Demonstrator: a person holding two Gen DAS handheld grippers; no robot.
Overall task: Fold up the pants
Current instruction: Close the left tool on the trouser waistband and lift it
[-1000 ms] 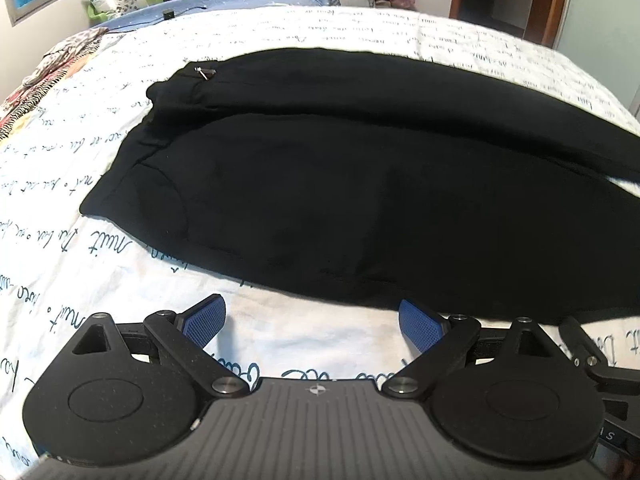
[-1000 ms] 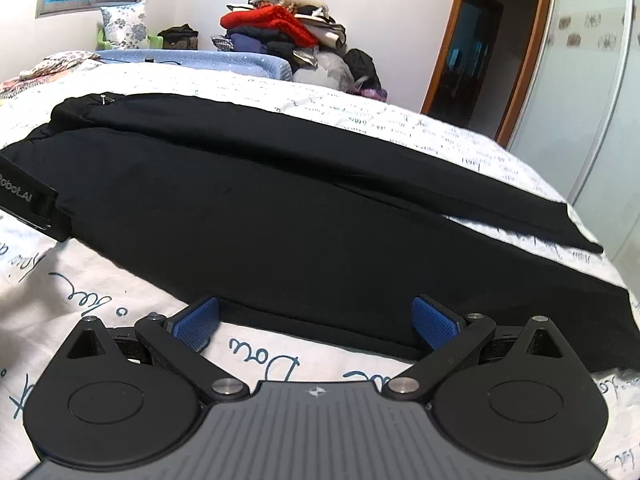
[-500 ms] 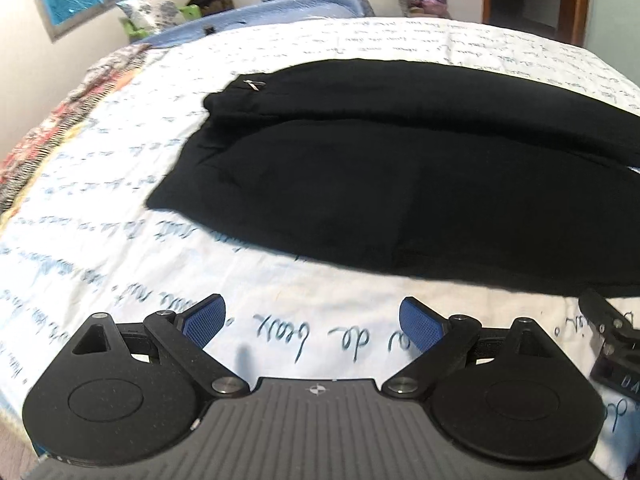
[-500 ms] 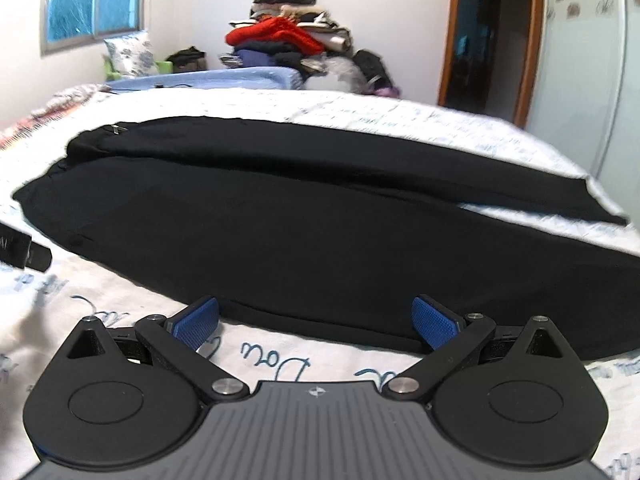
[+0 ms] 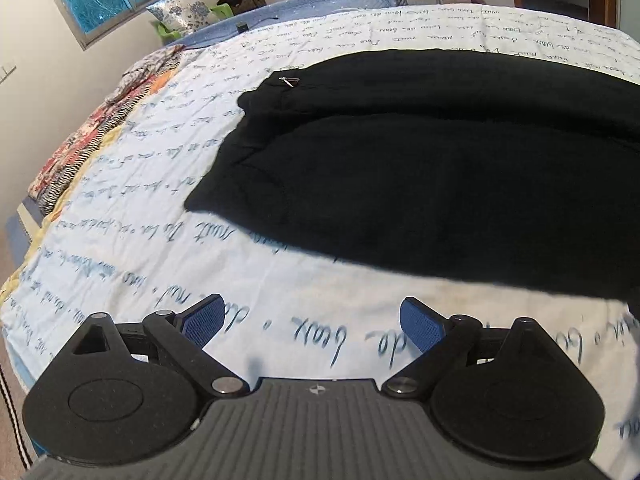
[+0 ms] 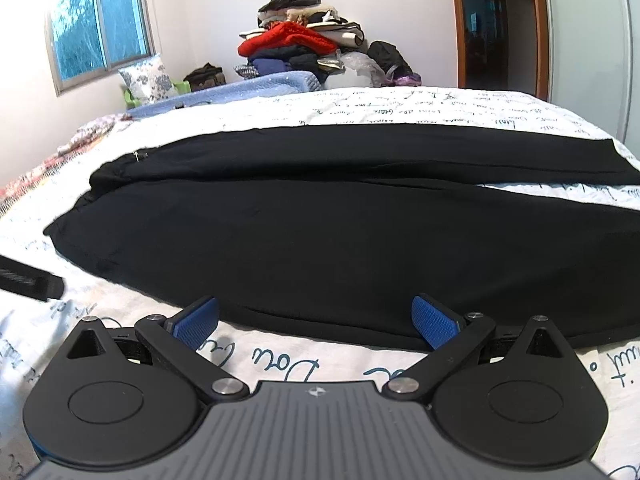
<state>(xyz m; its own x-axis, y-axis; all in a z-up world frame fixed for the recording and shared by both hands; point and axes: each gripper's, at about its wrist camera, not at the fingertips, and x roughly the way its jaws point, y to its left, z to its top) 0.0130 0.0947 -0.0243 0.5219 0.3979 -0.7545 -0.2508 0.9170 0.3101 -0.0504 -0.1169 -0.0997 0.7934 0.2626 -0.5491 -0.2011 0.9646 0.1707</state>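
Observation:
Black pants (image 5: 420,168) lie flat across the bed, waist end at the left, the two legs running to the right. In the right wrist view the pants (image 6: 340,232) fill the middle, with a strip of sheet showing between the legs at the far right. My left gripper (image 5: 310,320) is open over bare sheet, a little short of the pants' near edge by the waist. My right gripper (image 6: 314,320) is open too, its blue pads right at the near hem, nothing between them. A black part of the left gripper (image 6: 30,278) shows at the left edge.
The bed carries a white sheet (image 5: 160,216) printed with blue handwriting. A patterned blanket (image 5: 88,140) lies at its left edge. A pile of clothes (image 6: 304,44) stands against the far wall, a window (image 6: 96,28) at the left, a doorway (image 6: 496,28) at the right.
Both grippers have drawn back from the pants and shifted left; the left one now looks at the waist end with more sheet before it. Both stayed open.

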